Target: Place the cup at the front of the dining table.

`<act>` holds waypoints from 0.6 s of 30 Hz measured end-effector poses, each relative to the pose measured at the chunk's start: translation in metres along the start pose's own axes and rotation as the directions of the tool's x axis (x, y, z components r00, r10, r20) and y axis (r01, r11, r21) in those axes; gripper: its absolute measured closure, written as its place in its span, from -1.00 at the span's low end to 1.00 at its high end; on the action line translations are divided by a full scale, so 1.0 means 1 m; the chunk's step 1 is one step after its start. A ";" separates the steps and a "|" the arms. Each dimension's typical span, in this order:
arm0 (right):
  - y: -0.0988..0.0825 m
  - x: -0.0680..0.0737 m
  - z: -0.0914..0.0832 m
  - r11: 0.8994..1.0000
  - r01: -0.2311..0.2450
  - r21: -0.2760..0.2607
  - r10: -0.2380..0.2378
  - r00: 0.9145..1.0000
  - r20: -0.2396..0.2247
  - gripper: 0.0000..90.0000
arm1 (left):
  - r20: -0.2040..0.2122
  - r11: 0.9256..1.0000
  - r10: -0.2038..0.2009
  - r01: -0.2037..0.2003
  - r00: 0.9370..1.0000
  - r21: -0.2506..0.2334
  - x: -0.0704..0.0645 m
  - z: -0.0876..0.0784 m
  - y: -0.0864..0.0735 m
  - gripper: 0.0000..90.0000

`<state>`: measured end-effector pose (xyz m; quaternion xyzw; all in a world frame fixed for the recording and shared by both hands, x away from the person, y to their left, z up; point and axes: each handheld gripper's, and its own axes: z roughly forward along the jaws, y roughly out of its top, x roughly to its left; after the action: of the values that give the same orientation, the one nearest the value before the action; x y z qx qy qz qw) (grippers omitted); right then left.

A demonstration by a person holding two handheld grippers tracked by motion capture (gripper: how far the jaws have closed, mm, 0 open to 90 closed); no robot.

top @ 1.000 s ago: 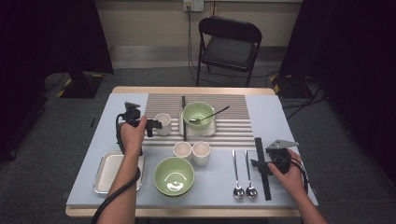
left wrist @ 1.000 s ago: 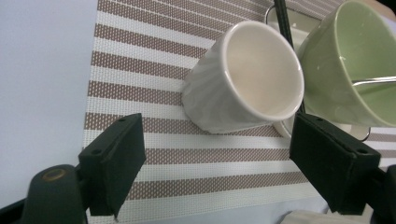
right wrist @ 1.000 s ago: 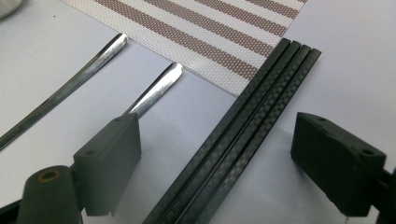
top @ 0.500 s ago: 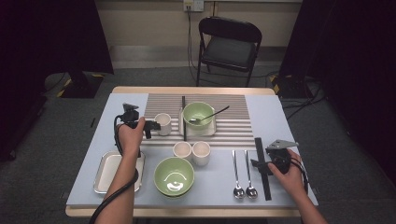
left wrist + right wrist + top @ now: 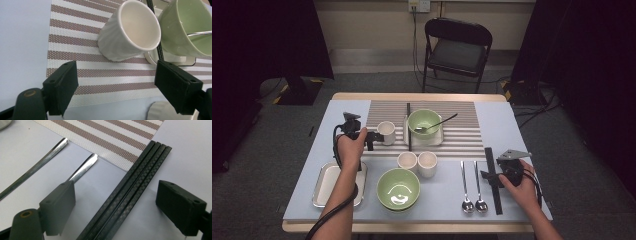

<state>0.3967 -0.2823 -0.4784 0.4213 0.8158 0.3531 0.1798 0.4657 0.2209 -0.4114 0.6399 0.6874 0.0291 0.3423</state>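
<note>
Left tool: spread wide, empty; white cup just ahead, untouched.
Right tool: spread wide, straddling black chopsticks.

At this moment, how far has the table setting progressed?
Looks done: a green bowl with a spoon sits on the striped mat, and a white cup stands upright beside it. In hand: the left gripper is open just short of that cup; the right gripper is open astride the black chopsticks. Probably left: two cups, second bowl, two spoons, off the mat.
</note>
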 end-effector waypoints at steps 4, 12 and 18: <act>0.000 0.000 0.000 1.000 0.002 0.000 -0.002 1.000 0.001 -0.66 | 0.006 1.000 -0.007 0.007 1.000 -0.002 0.000 -0.001 -0.001 -0.59; 0.000 0.000 0.000 1.000 0.001 0.001 -0.001 1.000 0.001 -0.66 | 0.024 1.000 0.017 -0.017 1.000 0.001 -0.002 -0.004 -0.004 -0.59; 0.000 0.000 0.000 1.000 0.002 0.000 -0.002 1.000 0.002 -0.66 | 0.034 1.000 0.018 -0.018 0.999 -0.001 -0.004 -0.004 -0.008 -0.59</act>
<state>0.3966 -0.2822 -0.4784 0.4208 0.8159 0.3527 0.1809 0.4566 0.2178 -0.4100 0.6464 0.6757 0.0212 0.3538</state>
